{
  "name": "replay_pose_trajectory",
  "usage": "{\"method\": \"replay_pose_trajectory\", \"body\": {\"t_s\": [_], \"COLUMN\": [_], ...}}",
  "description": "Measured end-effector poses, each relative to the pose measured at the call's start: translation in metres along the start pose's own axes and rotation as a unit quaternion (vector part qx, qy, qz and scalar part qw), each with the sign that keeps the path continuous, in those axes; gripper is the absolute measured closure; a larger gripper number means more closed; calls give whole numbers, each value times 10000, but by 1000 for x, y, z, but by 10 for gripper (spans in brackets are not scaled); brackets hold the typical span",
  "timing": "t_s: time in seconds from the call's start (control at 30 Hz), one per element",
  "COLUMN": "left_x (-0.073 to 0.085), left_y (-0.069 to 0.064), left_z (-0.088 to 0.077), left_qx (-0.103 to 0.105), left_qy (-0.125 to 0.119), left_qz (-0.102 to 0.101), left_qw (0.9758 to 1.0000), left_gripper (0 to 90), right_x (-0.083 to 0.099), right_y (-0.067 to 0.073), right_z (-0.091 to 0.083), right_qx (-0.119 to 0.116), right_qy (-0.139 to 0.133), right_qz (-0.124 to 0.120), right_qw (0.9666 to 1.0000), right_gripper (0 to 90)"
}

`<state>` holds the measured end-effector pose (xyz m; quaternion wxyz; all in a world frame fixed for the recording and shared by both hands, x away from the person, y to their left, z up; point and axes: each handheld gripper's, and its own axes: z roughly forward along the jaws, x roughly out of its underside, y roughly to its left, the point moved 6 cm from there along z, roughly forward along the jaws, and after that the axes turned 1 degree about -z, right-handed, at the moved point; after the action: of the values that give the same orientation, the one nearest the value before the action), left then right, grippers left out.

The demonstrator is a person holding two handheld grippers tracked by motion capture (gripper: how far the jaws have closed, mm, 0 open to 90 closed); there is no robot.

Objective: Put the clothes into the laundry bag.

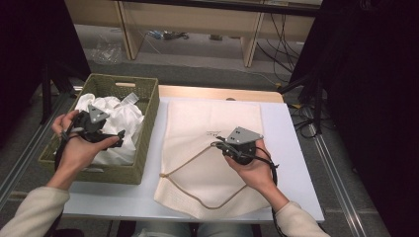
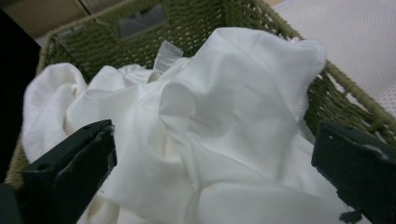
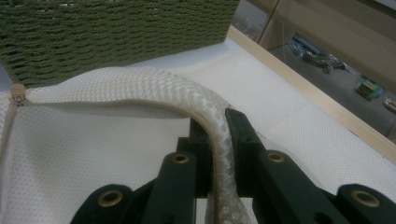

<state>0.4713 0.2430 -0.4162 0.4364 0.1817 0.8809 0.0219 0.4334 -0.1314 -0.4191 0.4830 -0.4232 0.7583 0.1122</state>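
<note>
Two black fingers (image 2: 70, 172) of left gripper (image 2: 212, 172) standing wide apart at bottom corners, nothing pinched between. Crumpled white cloth (image 2: 219, 126) heaped inside woven olive-green wicker basket (image 2: 196, 21), small white label (image 2: 166, 55) poking up near back wall. Cut-out handle slot in that wall. White mesh fabric (image 2: 345, 42) lying outside basket at upper right.

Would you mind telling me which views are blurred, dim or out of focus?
High view: dim and soft, black at both sides. Left gripper view: white cloth sharp, black jaws blurred. Right gripper view: mesh bag edge crisp between the jaws, floor clutter beyond the table soft.
</note>
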Motion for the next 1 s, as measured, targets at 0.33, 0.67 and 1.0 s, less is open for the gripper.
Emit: {"method": "replay_pose_trajectory", "body": {"t_s": [0.33,0.67,1.0], "left_x": [10,27,40], "left_y": [13,12,10], "left_z": [49,71,82], "left_qx": [369,191,59], "left_qy": [996,1534,1684], "left_qz": [-107,-850,-798], "left_qw": [9943,9843,9825], "left_gripper": [0,0,1], "right_x": [-1,1,1], "right_y": [-2,1,1], "right_z": [-1,1,2], "right_qx": [54,-36,-63], "right_qy": [-30,61,28], "right_qz": [2,47,-27], "right_qw": [10000,10000,10000], "right_gripper": [821,818,821]}}
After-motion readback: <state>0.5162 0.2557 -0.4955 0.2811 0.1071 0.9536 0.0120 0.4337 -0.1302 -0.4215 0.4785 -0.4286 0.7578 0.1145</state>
